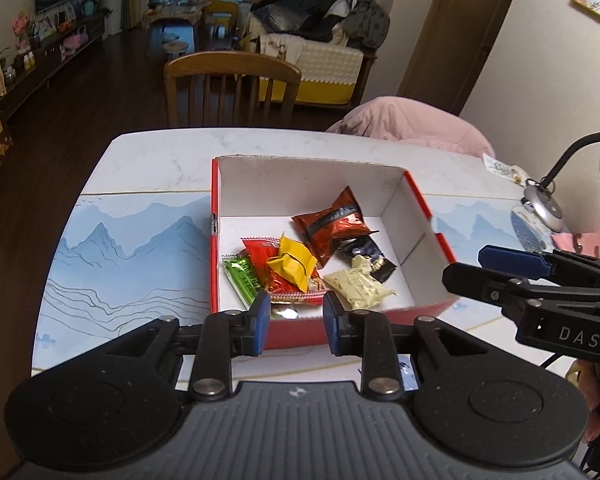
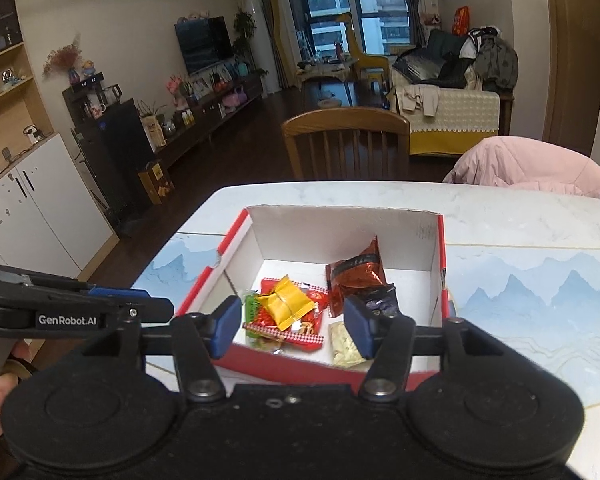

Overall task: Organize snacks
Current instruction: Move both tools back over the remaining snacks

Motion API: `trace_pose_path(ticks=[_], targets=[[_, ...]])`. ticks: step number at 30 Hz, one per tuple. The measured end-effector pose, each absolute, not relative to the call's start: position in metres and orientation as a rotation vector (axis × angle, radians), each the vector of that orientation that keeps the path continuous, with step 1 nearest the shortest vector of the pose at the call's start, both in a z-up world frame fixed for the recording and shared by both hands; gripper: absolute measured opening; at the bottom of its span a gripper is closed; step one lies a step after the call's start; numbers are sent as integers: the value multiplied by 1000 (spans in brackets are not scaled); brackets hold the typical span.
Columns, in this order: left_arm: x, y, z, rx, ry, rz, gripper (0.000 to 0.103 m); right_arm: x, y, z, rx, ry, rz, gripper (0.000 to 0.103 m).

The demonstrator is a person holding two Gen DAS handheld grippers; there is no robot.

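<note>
A red box with white inner walls point(image 1: 312, 180) point(image 2: 340, 232) stands on the table and holds several snack packets. Among them are a yellow packet point(image 1: 292, 264) point(image 2: 286, 306), a red-brown one point(image 1: 332, 228) point(image 2: 358, 276), a green one point(image 1: 242, 276), a dark one point(image 1: 366, 254) and a cream one point(image 1: 358, 288) point(image 2: 344, 346). My left gripper point(image 1: 296, 320) hovers above the box's near wall, open, with nothing between its blue pads. My right gripper point(image 2: 294, 326) hangs over the box's near side, open wider and empty. Each gripper also shows from the side in the other's view, the right gripper point(image 1: 466, 266) and the left gripper point(image 2: 160, 300).
The box stands on a blue mountain-print mat point(image 1: 120, 260) over a white marble table point(image 1: 160, 152). A wooden chair point(image 1: 232, 88) stands at the far edge, beside a pink jacket point(image 1: 412, 120). A desk lamp point(image 1: 548, 204) and a small packet point(image 1: 500, 168) sit at the right.
</note>
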State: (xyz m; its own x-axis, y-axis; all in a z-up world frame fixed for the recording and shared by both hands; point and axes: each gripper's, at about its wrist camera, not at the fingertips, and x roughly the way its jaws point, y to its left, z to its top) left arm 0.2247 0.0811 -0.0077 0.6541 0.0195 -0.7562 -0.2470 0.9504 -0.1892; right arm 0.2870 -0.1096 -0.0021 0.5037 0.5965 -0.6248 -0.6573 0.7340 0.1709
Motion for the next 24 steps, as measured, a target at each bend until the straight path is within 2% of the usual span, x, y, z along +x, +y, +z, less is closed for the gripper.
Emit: trace_pose_path(ticks=[7,8,12,16,24], targets=[[191,73,3,-272,800,136,29,252,-117,6,-92,677,777,68],[186,73,4,-272,792,134,33,247,-118,7,-93,670,780,70],[164,71,9,-283,750,133,62,228,-125,10,-87,648,796,76],[146,69,11,-280,726,123,67,213,-134,12,-67,628,800,85],[113,62,9,-294,685,104,83,189,-152,3,-47,599,786,101]])
